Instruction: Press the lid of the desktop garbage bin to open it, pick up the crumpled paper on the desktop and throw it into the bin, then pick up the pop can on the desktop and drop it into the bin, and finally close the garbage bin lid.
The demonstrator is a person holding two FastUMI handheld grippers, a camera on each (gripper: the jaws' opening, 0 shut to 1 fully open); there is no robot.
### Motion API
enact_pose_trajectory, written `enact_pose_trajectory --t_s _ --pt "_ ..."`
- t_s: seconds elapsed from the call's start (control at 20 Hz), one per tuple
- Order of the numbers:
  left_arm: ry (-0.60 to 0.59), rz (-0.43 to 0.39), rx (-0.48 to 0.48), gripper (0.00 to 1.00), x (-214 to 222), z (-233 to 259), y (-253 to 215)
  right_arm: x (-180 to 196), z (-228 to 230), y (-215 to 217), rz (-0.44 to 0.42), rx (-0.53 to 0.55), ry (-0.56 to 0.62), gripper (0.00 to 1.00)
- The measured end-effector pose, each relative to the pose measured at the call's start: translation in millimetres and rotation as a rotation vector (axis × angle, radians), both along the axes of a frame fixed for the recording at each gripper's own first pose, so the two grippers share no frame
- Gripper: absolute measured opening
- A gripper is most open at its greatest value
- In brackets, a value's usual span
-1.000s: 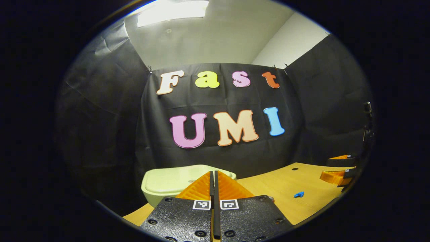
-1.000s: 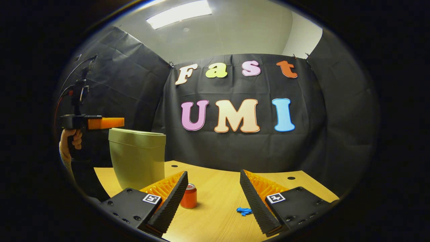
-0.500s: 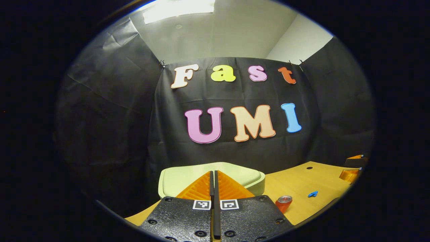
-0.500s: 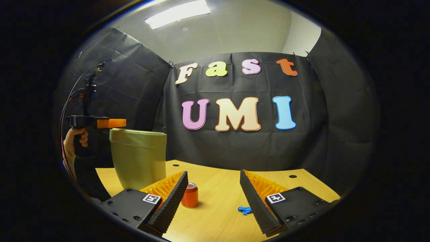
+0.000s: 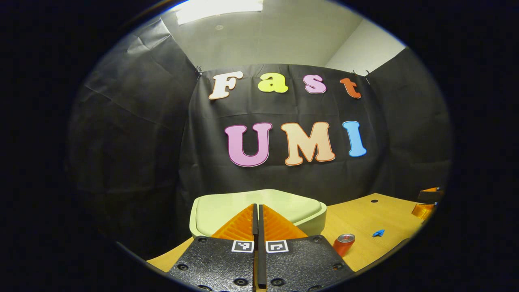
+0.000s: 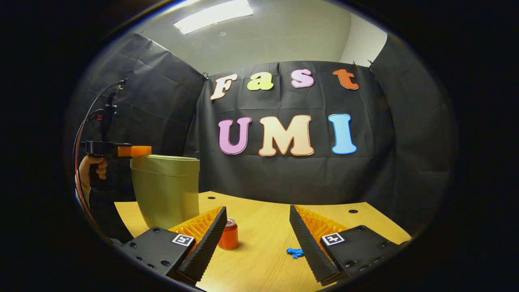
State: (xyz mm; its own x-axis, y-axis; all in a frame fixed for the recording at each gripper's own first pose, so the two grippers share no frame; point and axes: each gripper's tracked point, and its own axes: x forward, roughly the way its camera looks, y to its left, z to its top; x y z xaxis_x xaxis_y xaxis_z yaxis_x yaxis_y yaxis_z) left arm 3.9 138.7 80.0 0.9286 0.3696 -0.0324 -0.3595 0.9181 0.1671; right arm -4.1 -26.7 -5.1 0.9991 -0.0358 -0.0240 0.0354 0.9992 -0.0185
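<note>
Two claws are at work over a pale wooden desk backed by black cloth. The biggest thing on it is the pale green garbage bin, standing upright at the far left of the desk, its lid down and closed.

The left claw sits right at the top of that lid, its two fingers pressed together with no gap and nothing between them. In the right gripper view the same claw lies level along the near left edge of the lid, held by a hand on its grip, a cable looping up behind it. Whether the fingertips actually bear on the lid or hang just above it I cannot tell.

The right claw hovers low over the middle of the desk, spread wide and holding nothing. Its fingers stand well apart, one just in front of the pop can, the other just beside the paper.

The pop can stands upright on the desk, near the right of the bin's foot; in the left gripper view it shows right of the bin.

Smallest is the crumpled paper, a blue scrap lying on the desk to the right of the can, apart from it.
</note>
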Motion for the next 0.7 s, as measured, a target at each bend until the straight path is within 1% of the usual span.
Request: enact_pose_trajectory --t_s 0.3,0.5,0.55,0.6,0.65,0.7 --pt "0.030 -0.022 0.006 0.00 -2 -2 -2 0 0 0 0.004 -0.012 0.000 0.98" --pt "0.007 -0.013 0.003 0.00 -3 4 -1 -1 1 0 0.003 -0.009 -0.004 0.98" --pt "0.006 -0.006 0.011 0.00 -2 7 -1 -1 3 -2 0.001 -0.008 -0.007 0.98" --pt "0.002 -0.005 0.021 0.00 -2 9 -2 -1 3 -3 0.000 -0.006 -0.008 1.00" --pt "0.005 0.002 0.029 0.00 0 9 -1 -1 3 -3 -0.001 -0.005 -0.009 0.98" --pt "0.003 0.001 0.045 0.00 1 14 -2 -2 3 -3 -0.002 -0.004 -0.011 0.98"
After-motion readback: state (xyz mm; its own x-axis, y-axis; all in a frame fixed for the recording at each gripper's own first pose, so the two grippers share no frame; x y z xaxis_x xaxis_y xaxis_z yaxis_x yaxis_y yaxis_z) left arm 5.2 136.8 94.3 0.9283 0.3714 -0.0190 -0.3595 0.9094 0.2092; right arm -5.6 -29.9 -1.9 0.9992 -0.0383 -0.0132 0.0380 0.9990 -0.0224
